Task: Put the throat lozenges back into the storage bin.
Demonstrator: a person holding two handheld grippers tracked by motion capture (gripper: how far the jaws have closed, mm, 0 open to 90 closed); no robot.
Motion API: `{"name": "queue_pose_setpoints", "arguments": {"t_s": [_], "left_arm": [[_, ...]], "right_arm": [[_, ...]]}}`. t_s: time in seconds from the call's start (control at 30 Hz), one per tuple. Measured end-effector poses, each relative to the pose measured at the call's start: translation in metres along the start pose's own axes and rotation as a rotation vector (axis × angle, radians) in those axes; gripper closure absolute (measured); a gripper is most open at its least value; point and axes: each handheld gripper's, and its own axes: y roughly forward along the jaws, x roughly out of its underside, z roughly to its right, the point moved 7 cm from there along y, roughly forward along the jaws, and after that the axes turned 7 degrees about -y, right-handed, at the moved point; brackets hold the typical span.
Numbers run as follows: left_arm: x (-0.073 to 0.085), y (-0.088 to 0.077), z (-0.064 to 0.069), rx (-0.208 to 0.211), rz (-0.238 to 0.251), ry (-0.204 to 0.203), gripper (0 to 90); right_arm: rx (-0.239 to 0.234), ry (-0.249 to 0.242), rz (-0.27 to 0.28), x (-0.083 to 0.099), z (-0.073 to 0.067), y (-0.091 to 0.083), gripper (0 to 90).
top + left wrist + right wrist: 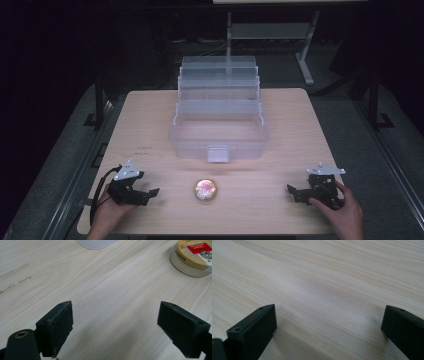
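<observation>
Claws at rest near the front edge of the desk (150,125), one toward each front corner. Left claw (150,193) stands spread and holds nothing; right claw (295,192) likewise spread, with bare wood between its jaws in the right gripper view. Round tin (205,190) lies flat on the desk between them, near the front edge, nearer the left claw and apart from both. Clear tiered box (218,131) stands open at desk centre, just behind the tin. Judgement: work is at the approach step, no grasp yet made. Next move calls for a claw to travel inward and straddle the tin's rim squarely before closing.
</observation>
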Motion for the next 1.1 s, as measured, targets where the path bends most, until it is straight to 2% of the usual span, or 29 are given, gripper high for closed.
{"name": "queue_pose_setpoints", "arguments": {"t_s": [1.1], "left_arm": [[-0.023,0.007,0.021,0.048,-0.007,0.056,12.5]], "right_arm": [[0.000,0.000,0.000,0.000,0.000,0.000,0.0]]}}
